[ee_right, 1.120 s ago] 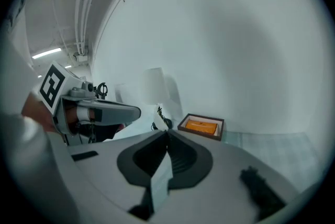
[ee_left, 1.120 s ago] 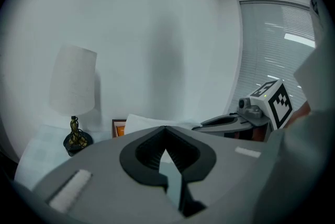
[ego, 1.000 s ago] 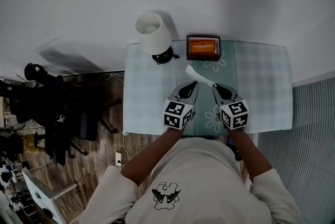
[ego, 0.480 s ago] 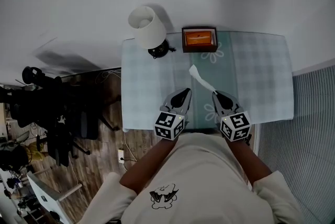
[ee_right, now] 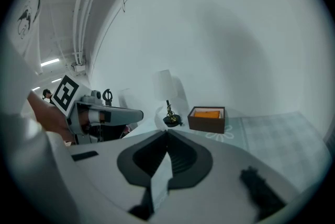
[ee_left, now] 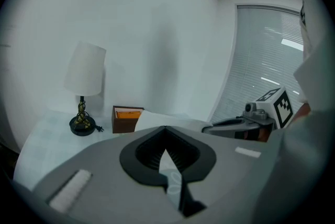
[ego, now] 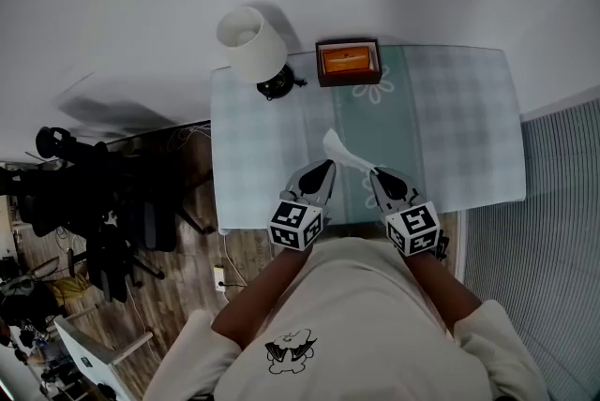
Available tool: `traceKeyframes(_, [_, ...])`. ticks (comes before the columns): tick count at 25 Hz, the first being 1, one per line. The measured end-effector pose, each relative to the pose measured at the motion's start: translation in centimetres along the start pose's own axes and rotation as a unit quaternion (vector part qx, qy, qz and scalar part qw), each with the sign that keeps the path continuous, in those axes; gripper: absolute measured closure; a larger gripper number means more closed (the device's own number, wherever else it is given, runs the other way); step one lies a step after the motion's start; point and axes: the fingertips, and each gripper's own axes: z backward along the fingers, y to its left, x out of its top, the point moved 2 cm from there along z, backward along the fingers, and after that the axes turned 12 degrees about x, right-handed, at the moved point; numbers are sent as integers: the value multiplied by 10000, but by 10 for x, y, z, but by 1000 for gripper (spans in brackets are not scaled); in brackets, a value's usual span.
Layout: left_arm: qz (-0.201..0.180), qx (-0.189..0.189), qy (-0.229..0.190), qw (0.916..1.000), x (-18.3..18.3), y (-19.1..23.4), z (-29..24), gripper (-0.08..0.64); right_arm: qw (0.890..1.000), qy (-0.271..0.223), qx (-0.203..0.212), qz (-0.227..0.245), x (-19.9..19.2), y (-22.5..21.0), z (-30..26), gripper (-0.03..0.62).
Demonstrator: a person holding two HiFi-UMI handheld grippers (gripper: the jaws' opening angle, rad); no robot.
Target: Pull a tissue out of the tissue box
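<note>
Tissue (ego: 345, 154): out of the box and up in the air, hanging from the tip of the right gripper. It is well apart from the box.
Done so far: the pull looks finished to me. No part of the tissue touches the box now.
Left to do: I think very little, maybe just putting the tissue down.
Long way of the tissue: it is a long thin strip. It runs from the right gripper's tip, ahead and over to the left.
Pointing: its loose end points ahead and left, toward the lamp side. That end sits just in front of the left gripper's tip.
Lamp (ego: 249, 41): far ahead of the left gripper and a bit to its left, standing up on the table (ego: 459, 127).
Left gripper (ego: 323, 170): jaws are together. I see nothing held in them. It is beside the right gripper, close to it.
Box (ego: 348, 62): brown with orange inside, far ahead of both grippers, next to the lamp. I cannot tell if a new tissue sticks out.
Right gripper (ego: 378, 176): jaws are closed tight on one end of the tissue.
</note>
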Motion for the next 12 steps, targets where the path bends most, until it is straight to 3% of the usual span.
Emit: traceKeyframes(12, [17, -43, -32, 10000, 3, -3, 0, 555, 9999, -44, 92, -114, -1, 13, -6, 578])
